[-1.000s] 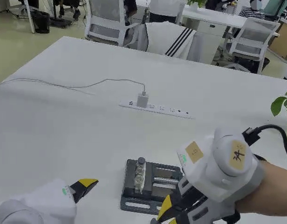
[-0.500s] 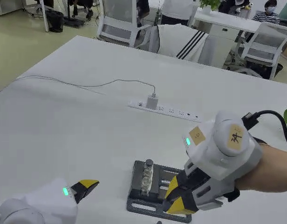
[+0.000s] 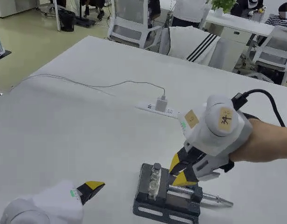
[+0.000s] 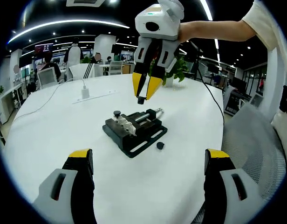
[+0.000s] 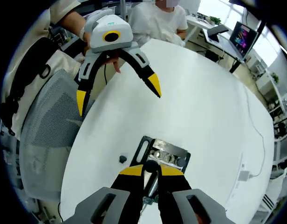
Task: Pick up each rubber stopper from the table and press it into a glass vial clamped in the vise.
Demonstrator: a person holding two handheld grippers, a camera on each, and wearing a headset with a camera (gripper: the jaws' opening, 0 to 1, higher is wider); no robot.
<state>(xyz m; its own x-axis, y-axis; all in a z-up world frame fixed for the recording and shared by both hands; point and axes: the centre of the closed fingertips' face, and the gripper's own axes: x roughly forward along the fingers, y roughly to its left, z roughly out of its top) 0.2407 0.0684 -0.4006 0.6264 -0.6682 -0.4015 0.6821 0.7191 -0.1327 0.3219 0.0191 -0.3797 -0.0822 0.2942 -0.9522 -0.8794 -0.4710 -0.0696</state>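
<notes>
fingers (image 5: 133, 171) of right gripper (image 4: 145, 95) clenched on a rubber stopper (image 5: 151, 166), poised above the vise (image 4: 142, 136).
stopper is small and dark, pinched by its sides right at the yellow tips. judged light, soft and grippy, so a side pinch should hold, though it may cock over if pushed off-axis. below it, glass vials (image 4: 128, 122) stand in a row between the vise's clamp faces, with a capped vial (image 4: 117, 113) at one end. glass is brittle, so press straight down and gently. second stopper (image 4: 160, 145) lies loose on the bench (image 4: 64, 140), just beside the vise base; take it by the sides too. left gripper (image 5: 118, 93) hangs apart, fingers spread wide, empty. far back: power strip (image 3: 160, 108) with a charger plugged in.
</notes>
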